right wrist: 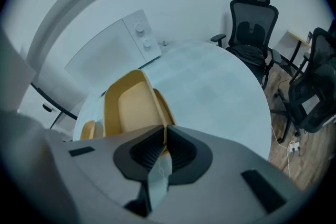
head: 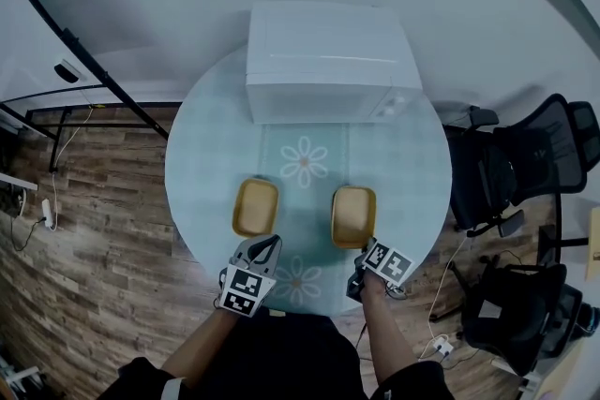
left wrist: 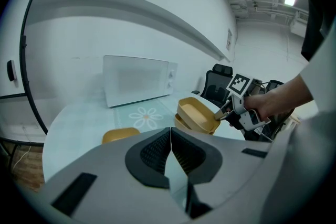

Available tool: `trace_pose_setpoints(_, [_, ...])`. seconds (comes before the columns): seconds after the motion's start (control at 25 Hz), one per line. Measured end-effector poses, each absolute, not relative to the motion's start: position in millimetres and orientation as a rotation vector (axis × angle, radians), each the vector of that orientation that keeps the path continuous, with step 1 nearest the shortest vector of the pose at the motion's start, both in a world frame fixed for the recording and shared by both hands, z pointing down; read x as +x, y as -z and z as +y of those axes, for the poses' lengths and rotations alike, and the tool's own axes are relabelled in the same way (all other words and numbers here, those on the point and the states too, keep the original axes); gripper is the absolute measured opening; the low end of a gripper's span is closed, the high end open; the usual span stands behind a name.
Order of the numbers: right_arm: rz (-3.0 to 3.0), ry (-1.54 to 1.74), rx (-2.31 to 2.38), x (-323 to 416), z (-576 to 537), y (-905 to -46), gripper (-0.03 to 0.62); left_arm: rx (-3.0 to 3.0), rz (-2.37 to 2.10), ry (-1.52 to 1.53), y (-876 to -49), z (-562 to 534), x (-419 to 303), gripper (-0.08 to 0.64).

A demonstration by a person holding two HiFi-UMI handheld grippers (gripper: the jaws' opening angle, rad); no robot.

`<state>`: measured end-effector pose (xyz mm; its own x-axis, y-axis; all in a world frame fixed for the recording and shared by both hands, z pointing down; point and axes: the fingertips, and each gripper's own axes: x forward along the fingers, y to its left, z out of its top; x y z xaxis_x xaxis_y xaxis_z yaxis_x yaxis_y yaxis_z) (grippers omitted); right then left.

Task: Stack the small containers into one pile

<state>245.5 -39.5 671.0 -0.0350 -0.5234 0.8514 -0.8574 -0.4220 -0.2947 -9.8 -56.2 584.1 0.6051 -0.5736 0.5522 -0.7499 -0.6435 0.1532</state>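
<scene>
Container [right wrist: 130, 107] rim tight between right tongs [right wrist: 165, 128]

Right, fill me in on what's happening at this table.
A person works with a gripper in each hand at a round table that also holds a white microwave. The right gripper is shut on the near rim of a yellow container, which sits tilted over a second container directly beneath it. The left gripper hangs shut and empty, short of a third container that lies apart on the left and is not yet in the pile.
</scene>
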Motion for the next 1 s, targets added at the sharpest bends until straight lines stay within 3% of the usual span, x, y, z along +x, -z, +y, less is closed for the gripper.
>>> trace_pose_setpoints(1.0, [-1.366,-1.535,1.76,253.0,-40.9,-700.0,0.037,2.384,-1.101,-0.665,-600.9,-61.6,-23.1,0.014])
